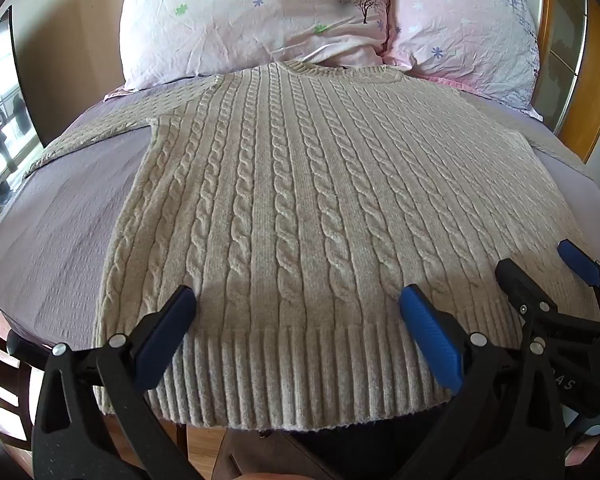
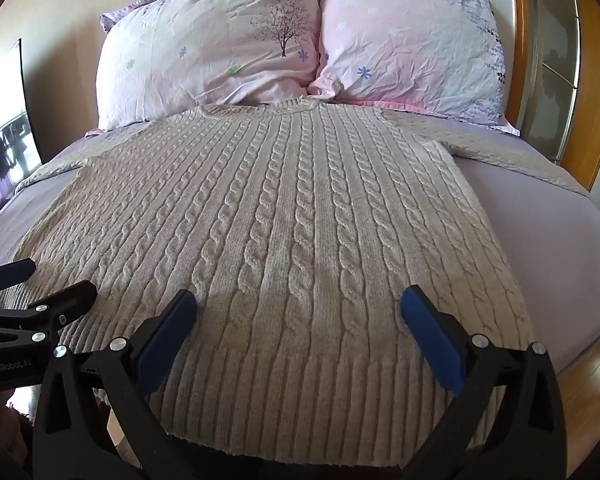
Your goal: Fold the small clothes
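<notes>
Bed (image 2: 540, 216) w/ lilac sheet fills both views, its wooden frame showing at the right. Two pink floral pillows (image 2: 220, 52) sit at the head, against the wall.

Sweater (image 1: 300, 200), beige cable-knit, lies spread flat on the bed, collar up by the pillows, ribbed hem (image 1: 292, 376) draped over the near edge toward me. Sleeves run out to both sides: left sleeve (image 1: 100, 128) angles away over the sheet, right sleeve (image 2: 512, 156) does the same on the other side. No fold made yet, as far as I can judge.

My left gripper (image 1: 298, 304) hovers above the hem, left of centre, fingers spread wide, nothing in them. My right gripper (image 2: 298, 304) hangs over the hem right of centre, likewise wide apart & empty. Whether any pad (image 1: 428, 336) touches the knit, can't tell.

Handling, my guess: thick knit, soft & floppy, fairly heavy for a garment, not slippery; it'll sag & stretch if lifted by one point. Best grip prob. at hem corners or at the sleeve cuffs/shoulders, pinching both layers, w/ both grippers moving together so the fold line stays straight. Ribbing should give pads good purchase.
</notes>
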A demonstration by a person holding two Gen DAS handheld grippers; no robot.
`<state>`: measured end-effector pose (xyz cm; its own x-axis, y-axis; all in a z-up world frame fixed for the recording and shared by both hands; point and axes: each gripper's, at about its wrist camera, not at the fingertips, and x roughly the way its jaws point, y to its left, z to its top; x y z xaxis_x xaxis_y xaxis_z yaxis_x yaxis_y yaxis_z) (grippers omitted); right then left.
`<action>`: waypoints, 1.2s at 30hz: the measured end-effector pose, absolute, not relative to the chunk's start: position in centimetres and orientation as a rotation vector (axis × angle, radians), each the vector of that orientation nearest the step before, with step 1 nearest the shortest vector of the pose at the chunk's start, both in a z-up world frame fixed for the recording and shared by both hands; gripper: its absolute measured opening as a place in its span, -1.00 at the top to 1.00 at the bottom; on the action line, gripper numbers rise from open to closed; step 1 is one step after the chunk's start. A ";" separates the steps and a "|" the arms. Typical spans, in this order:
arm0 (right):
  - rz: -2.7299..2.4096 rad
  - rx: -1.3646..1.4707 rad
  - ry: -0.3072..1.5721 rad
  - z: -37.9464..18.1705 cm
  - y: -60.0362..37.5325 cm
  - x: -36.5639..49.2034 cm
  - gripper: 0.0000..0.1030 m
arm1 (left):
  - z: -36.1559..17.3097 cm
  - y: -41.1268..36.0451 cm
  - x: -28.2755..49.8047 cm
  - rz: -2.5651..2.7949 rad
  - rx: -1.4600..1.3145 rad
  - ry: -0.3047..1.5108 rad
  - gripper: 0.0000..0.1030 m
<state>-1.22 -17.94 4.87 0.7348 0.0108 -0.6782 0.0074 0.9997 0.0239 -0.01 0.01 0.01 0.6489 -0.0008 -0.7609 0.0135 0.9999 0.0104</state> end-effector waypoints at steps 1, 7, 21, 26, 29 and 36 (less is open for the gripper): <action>0.002 0.026 0.743 4.9 -17.9 -1.2 -0.97 | 0.0 0.0 0.0 -0.008 0.017 0.865 -0.97; 0.002 0.028 0.748 4.9 -17.9 -1.1 -0.97 | 0.0 0.0 0.0 -0.007 0.017 0.863 -0.97; 0.002 0.027 0.739 4.9 -17.9 -1.2 -0.97 | 0.0 0.0 0.0 -0.007 0.017 0.862 -0.97; 0.002 0.026 0.738 4.9 -18.0 -1.2 -0.97 | 0.0 0.0 0.0 -0.007 0.018 0.861 -0.97; 0.002 0.026 0.738 4.8 -17.9 -1.2 -0.97 | 0.0 0.0 0.0 -0.007 0.018 0.861 -0.97; 0.002 0.026 0.737 4.8 -18.0 -1.2 -0.97 | 0.0 0.0 0.0 -0.007 0.018 0.860 -0.97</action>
